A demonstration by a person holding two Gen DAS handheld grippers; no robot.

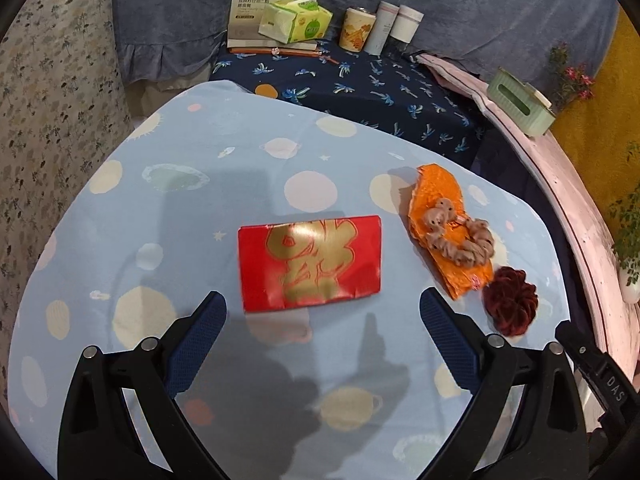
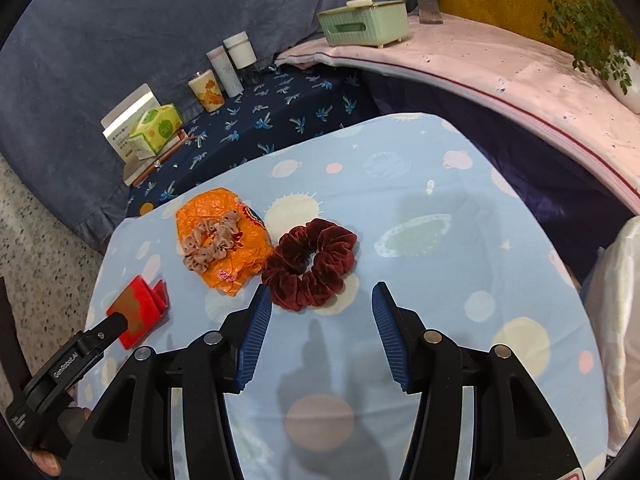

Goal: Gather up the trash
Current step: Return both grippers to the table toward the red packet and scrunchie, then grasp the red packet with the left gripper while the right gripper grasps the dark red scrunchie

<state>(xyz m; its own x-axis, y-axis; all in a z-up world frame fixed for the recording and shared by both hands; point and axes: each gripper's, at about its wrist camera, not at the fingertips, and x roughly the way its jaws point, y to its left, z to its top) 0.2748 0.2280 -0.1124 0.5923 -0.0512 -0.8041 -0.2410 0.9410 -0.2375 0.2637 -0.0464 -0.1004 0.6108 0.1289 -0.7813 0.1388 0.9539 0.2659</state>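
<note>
A red packet with gold lettering (image 1: 310,262) lies flat on the light blue planet-print cloth (image 1: 224,184). My left gripper (image 1: 322,304) is open, its fingers just short of the packet's near edge. A crumpled orange wrapper (image 1: 438,196) lies to the right with a beige scrunchie (image 1: 460,240) on it, and a dark red scrunchie (image 1: 510,306) beside it. In the right wrist view my right gripper (image 2: 322,296) is open, just short of the dark red scrunchie (image 2: 310,264). The orange wrapper (image 2: 222,208), beige scrunchie (image 2: 210,246) and red packet (image 2: 138,310) lie to its left.
On the dark blue palm-print cloth (image 1: 360,80) behind stand a white box (image 1: 248,12), a tissue pack (image 1: 296,20), a cup (image 1: 356,28) and two bottles (image 1: 394,26). A green tissue box (image 2: 364,22) sits on a pink ledge (image 2: 520,80). A white bag (image 2: 616,320) is at the right.
</note>
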